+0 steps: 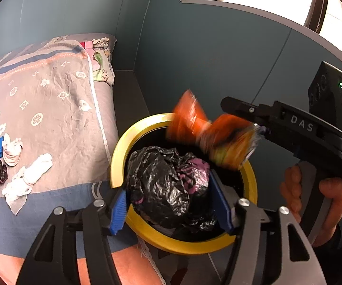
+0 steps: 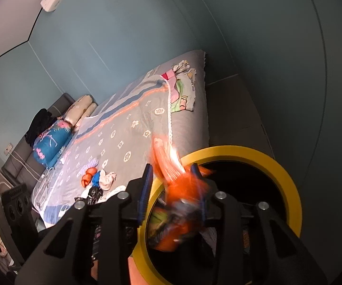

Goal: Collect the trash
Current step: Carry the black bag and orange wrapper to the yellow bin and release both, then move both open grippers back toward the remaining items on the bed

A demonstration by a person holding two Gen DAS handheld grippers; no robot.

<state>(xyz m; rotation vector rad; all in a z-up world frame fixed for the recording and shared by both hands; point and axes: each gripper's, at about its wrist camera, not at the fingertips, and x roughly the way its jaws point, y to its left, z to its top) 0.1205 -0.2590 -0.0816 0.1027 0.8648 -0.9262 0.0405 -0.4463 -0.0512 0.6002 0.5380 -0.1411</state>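
A yellow-rimmed black bin (image 1: 117, 156) stands beside the bed. My left gripper (image 1: 171, 197) is over it, its blue pads around a crumpled black and pink plastic bag (image 1: 168, 185). My right gripper (image 2: 172, 190) is open above the bin's rim (image 2: 287, 185); a blurred orange snack wrapper (image 2: 180, 199) lies between its pads and shows motion blur. In the left wrist view the wrapper (image 1: 211, 130) hangs over the bin by the right gripper's tip (image 1: 256, 128). More trash (image 1: 9, 166) lies on the bed.
The bed (image 2: 128, 128) has a grey patterned cover, pillows (image 2: 83, 106) and a folded cloth (image 2: 182, 87) at its far corner. Blue-green walls close in behind the bin. A narrow dark floor strip (image 1: 128, 95) runs between bed and wall.
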